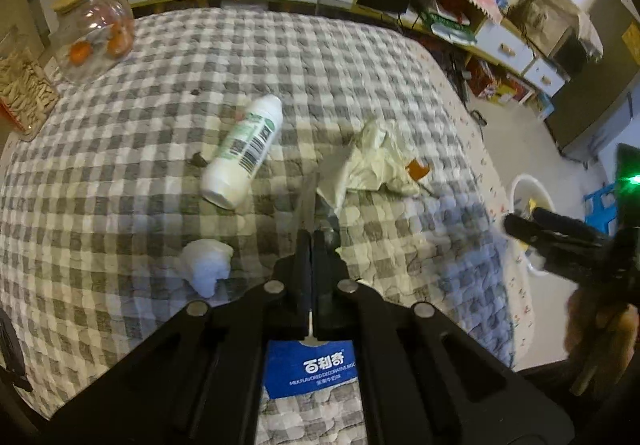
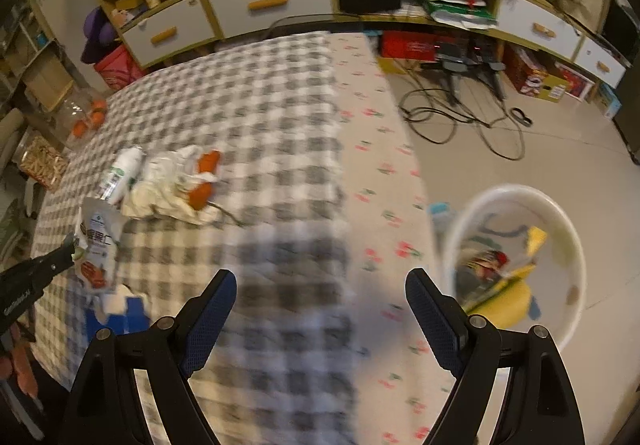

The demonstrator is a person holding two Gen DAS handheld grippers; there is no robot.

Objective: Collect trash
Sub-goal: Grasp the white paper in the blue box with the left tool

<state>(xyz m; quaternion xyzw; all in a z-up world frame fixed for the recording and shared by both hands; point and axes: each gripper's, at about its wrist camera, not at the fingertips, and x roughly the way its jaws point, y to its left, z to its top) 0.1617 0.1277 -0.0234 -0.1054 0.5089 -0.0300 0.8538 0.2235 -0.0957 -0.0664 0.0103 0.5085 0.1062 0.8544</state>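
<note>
Grey-and-white checked quilting covers the bed (image 1: pixel 360 57), and the trash lies scattered across it. The left gripper (image 1: pixel 311 241) has its fingers pressed tight together on a thin snack wrapper (image 2: pixel 96 245); in the left wrist view the wrapper shows edge-on as a sliver rising from between the fingers, while the right wrist view shows its printed face hanging from the tips, lifted a little off the quilt. A blue packet (image 1: pixel 310 369) with white lettering lies on the bed beneath this gripper. Just to the left of the fingers sits a crumpled white tissue (image 1: pixel 208 265). Farther up the bed, a white plastic bottle (image 1: pixel 242 151) lies on its side, and beside it to the right rests a crumpled pale wrapper (image 1: pixel 376 161) with orange scraps (image 2: pixel 202 181) at its edge.

The right gripper (image 2: pixel 320 285) hangs above the bed's edge with its blue-padded fingers (image 2: pixel 212 317) spread wide and nothing between them. On the floor just beside the bed stands a white bin (image 2: pixel 576 245), which already holds yellow and coloured litter. A glass jar (image 1: pixel 94 31) with a wooden lid and orange fruit inside stands at the far left corner of the bed.
</note>
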